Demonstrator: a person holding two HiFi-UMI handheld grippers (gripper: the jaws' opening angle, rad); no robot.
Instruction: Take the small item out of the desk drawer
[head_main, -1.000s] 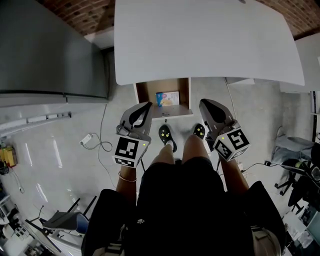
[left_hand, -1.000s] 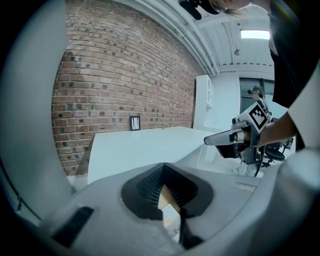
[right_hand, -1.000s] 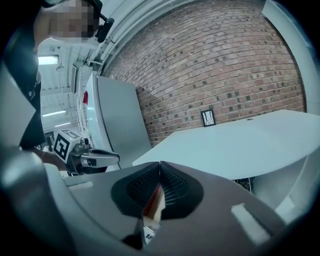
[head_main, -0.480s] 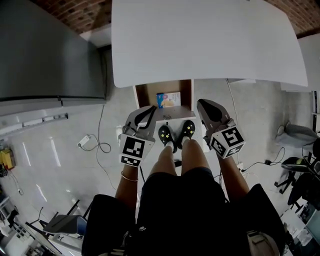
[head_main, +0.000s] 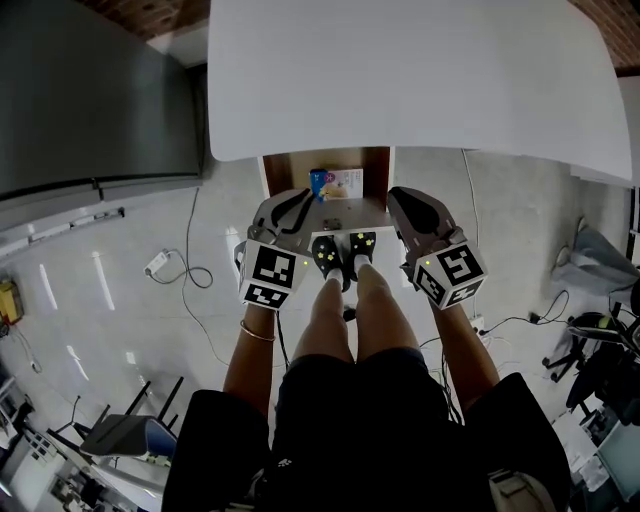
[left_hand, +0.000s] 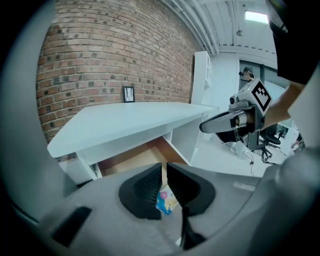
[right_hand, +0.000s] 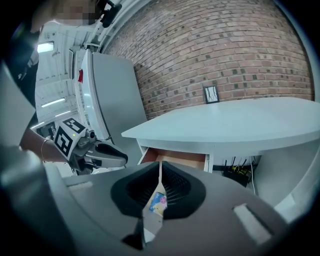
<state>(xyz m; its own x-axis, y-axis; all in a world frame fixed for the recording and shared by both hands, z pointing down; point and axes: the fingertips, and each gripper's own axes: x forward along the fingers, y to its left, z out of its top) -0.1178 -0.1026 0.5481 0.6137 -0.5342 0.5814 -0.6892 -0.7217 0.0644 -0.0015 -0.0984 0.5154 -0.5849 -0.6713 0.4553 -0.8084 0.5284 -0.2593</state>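
A brick wall (left_hand: 100, 55) stands behind a white tabletop (head_main: 420, 80), and a tall grey cabinet (head_main: 90, 100) stands to its left on a pale glossy floor (head_main: 120, 300) where a loose cable (head_main: 190, 275) trails. Under the near edge of the tabletop a drawer (head_main: 272, 172) with wooden sides is pulled out toward the person. Inside it lies a small packet (head_main: 335, 184), printed in blue, white and pink, in the middle of the drawer's floor and close to the tabletop's edge.

The person stands right at the drawer, with both shoes (head_main: 340, 255) just below its front panel. The left tongs (head_main: 297, 203) hover at the drawer's near left corner and the right tongs (head_main: 403, 200) at its near right corner, both pointing toward the drawer and both apart from the packet.

In the left gripper view the left tongs are parting: a narrow gap shows between the ribbed pads, and nothing is gripped. The packet shows through that gap, but it lies farther off in the drawer. In the right gripper view the right tongs are closed, pad against pad, with nothing held; the packet shows beyond them.
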